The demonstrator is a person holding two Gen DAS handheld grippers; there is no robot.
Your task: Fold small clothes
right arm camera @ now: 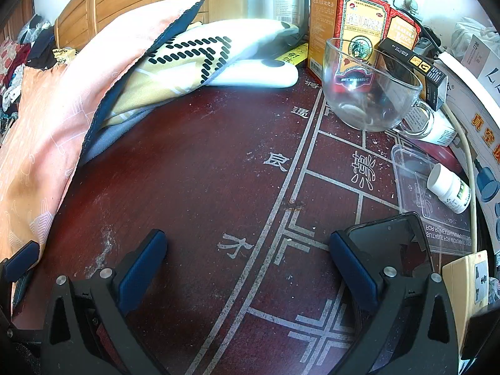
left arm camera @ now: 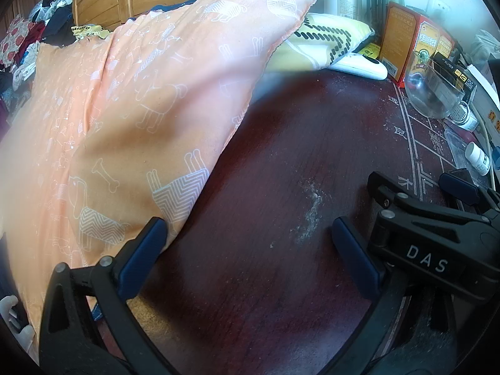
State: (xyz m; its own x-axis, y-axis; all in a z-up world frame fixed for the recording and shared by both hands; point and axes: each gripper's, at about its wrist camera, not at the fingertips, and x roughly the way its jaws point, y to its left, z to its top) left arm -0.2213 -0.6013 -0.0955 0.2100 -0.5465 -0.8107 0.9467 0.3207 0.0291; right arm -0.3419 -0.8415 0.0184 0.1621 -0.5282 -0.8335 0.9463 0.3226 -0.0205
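Observation:
A peach-orange cloth [left arm camera: 118,118] printed with white dogs and bones is bunched at the left of the dark red table [left arm camera: 265,187] and hangs over its left edge. It also shows in the right wrist view as the orange cloth [right arm camera: 40,131]. My left gripper [left arm camera: 250,250] is open over bare table, and its left finger pad [left arm camera: 143,250] sits against the cloth's lower corner. My right gripper [right arm camera: 248,262] is open above the table's painted lines with nothing between its fingers. A yellow-and-white cloth with black dashes [right arm camera: 187,59] lies behind, partly under the orange one.
A glass cup [right arm camera: 368,87], red boxes [right arm camera: 359,22], a white pill bottle [right arm camera: 450,190], a clear plastic lid [right arm camera: 422,184], a dark phone [right arm camera: 390,243] and a power strip [right arm camera: 468,284] crowd the right side. A white oblong device [right arm camera: 256,75] lies at the back. Clothes pile [left arm camera: 25,40] far left.

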